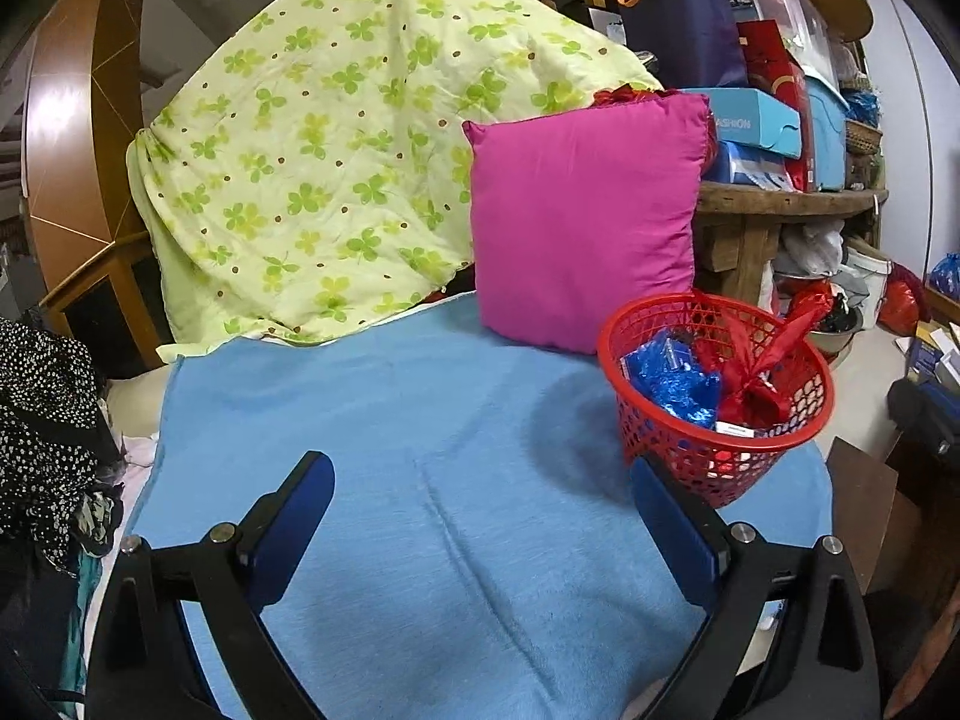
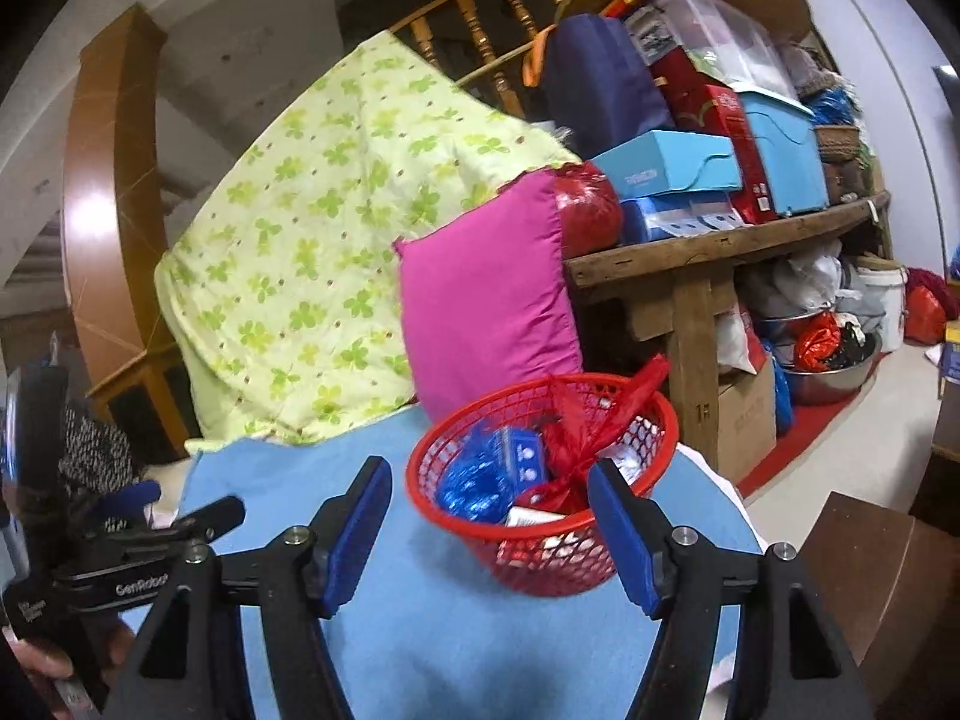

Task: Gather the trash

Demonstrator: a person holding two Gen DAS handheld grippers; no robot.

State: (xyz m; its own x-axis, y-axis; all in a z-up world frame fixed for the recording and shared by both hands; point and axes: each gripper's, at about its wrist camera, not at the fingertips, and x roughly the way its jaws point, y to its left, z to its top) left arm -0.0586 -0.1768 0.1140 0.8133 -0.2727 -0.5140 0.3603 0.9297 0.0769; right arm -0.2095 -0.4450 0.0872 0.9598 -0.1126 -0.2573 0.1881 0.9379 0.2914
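Small red perforated plastic basket (image 2: 543,483) sat just past right gripper (image 2: 489,531) fingertips, holding crinkly blue foil wrapper (image 2: 471,486) and knotted red bag (image 2: 570,462). Both grippers seen open, empty; left gripper (image 1: 480,498) wide. Trash judged light, soft, slippery; knot probably best taken.

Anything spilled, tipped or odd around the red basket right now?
Nothing spilled. The red basket stands upright on the blue cloth, near its right edge, holding the blue wrapper and knotted red bag. The bag's tail pokes above the rim.
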